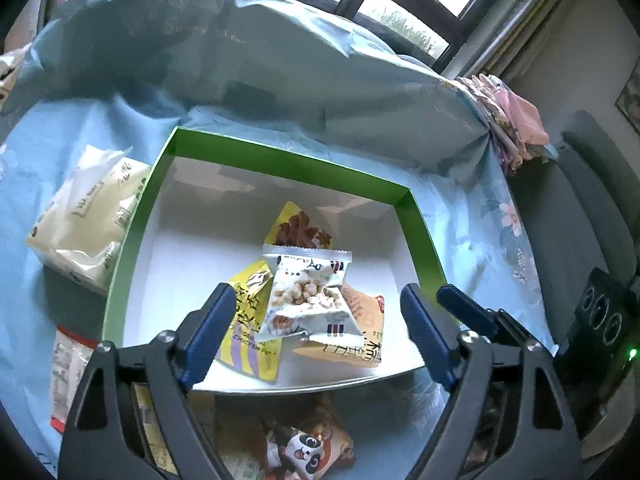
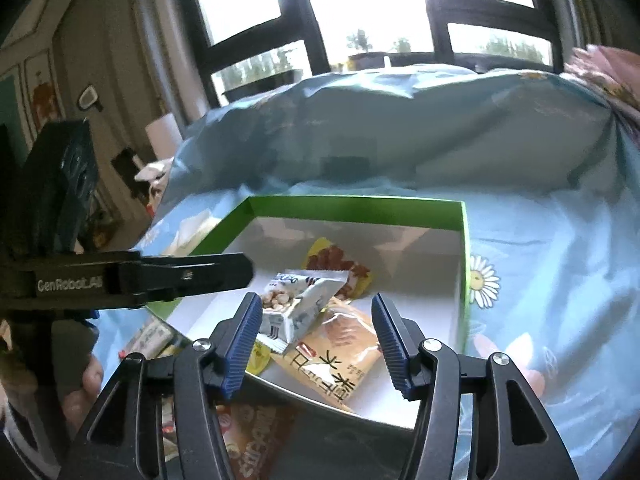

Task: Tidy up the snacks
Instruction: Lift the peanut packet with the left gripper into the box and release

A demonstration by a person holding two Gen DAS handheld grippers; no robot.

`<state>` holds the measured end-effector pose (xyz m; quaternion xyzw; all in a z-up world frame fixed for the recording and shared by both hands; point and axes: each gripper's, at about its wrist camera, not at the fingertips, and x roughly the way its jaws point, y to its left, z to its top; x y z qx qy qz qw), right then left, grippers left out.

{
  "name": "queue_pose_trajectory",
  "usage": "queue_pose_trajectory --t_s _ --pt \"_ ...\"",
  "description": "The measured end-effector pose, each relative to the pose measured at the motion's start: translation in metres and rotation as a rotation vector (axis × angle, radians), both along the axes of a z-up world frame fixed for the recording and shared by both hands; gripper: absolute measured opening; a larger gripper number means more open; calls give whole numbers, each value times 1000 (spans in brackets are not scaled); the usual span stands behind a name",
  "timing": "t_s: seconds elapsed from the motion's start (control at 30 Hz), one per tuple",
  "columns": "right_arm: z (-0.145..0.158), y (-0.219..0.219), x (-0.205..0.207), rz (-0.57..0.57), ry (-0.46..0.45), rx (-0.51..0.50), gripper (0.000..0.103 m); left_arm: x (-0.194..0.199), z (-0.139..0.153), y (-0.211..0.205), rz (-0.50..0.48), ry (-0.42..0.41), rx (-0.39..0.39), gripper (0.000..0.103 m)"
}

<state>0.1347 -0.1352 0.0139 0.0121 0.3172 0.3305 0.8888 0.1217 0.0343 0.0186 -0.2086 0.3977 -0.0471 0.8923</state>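
Observation:
A green-rimmed white box (image 1: 280,160) lies on a blue flowered cloth and holds several snack packets: a grey-white peanut packet (image 1: 306,296) on top, a yellow packet (image 1: 250,332), an orange packet (image 1: 360,332) and a yellow one with brown pieces (image 1: 300,228). My left gripper (image 1: 320,328) is open and empty just above the box's near edge. My right gripper (image 2: 316,340) is open and empty over the box (image 2: 464,264), with the peanut packet (image 2: 296,300) and orange packet (image 2: 340,352) between its fingers' lines. The right gripper's fingertip (image 1: 464,304) shows in the left view.
Outside the box lie a pale cream bag (image 1: 88,216), a red-edged packet (image 1: 68,376) and a panda packet (image 1: 308,448) near the front. An orange packet (image 2: 248,436) lies under my right gripper. A bunched blue quilt (image 1: 240,60) rises behind. The left gripper's body (image 2: 120,276) crosses the right view.

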Motion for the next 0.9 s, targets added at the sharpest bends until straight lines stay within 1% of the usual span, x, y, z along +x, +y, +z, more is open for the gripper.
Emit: queue_pose_trajectory --t_s 0.1,0.23,0.33,0.53,0.6,0.63,0.67,0.7,0.77,0.9 --pt "2 -6 -2 5 15 27 58 -3 4 -5 4 5 55 85" --pt "5 -9 -8 21 18 40 58 -7 6 -6 9 17 100 87" --pt "5 -10 -13 40 22 38 58 -14 9 -4 19 10 118 87" --pt "7 -8 -26 77 30 36 58 -33 12 -5 61 9 195 88" --pt "8 -7 -29 85 28 38 58 -40 12 -6 71 12 234 90" --pt "8 -7 -31 89 28 37 58 -43 12 -7 76 13 245 93" --pt "7 -8 -34 90 28 37 58 -47 13 -6 85 9 257 100" --pt "5 -8 -36 94 31 37 58 -50 13 -6 92 3 262 102" --pt "1 -9 -42 99 42 32 58 -58 12 -3 109 -7 263 103" --pt "-9 -12 -50 105 71 30 58 -71 8 -4 122 0 273 103"
